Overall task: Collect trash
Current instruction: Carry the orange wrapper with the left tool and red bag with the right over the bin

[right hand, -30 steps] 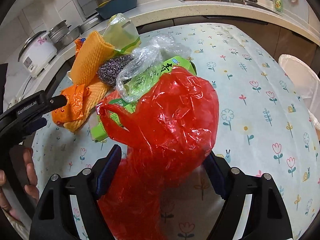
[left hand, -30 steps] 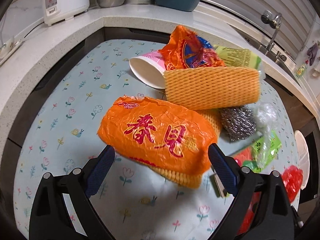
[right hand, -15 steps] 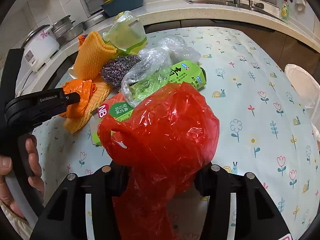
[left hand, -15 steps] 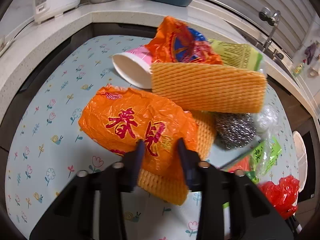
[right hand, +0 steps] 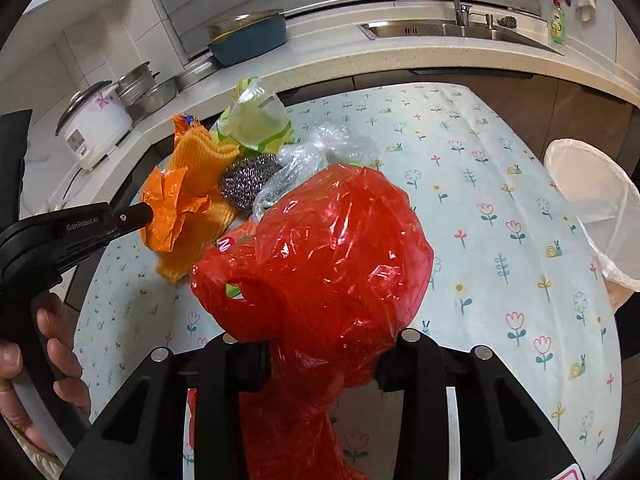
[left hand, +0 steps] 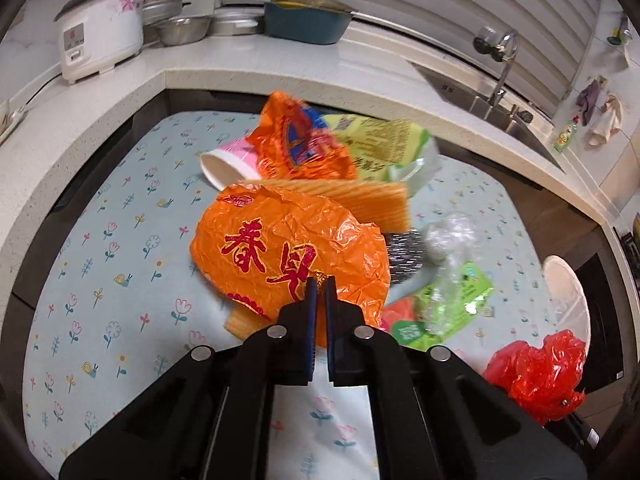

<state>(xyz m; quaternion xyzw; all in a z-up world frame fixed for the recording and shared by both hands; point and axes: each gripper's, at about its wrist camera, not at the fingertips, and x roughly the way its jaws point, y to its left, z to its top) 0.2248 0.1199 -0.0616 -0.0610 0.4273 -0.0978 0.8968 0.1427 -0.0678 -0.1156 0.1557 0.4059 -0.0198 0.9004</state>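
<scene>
My left gripper [left hand: 319,285] is shut on the near edge of a crumpled orange bag with red characters [left hand: 280,248] and holds it just above the trash pile. The right wrist view shows that same left gripper [right hand: 134,216] pinching the orange bag [right hand: 172,208]. My right gripper [right hand: 322,360] has its jaws closing on a red plastic bag [right hand: 336,248], which is bunched between the fingers and pressed by both pads. The red plastic bag [left hand: 536,376] also shows low at the right in the left wrist view.
On the flowered tablecloth [left hand: 100,260] lie a yellow foam net [left hand: 372,200], a steel scourer [right hand: 248,180], a paper cup [left hand: 224,160], wrappers and clear plastic [left hand: 448,240]. A white-lined bin [right hand: 592,192] stands at the table's right edge. A person's hand [right hand: 52,340] grips the left handle.
The left jaws closed on the orange bag and lifted it. The right jaws narrowed onto the red bag, which has risen with the gripper.
</scene>
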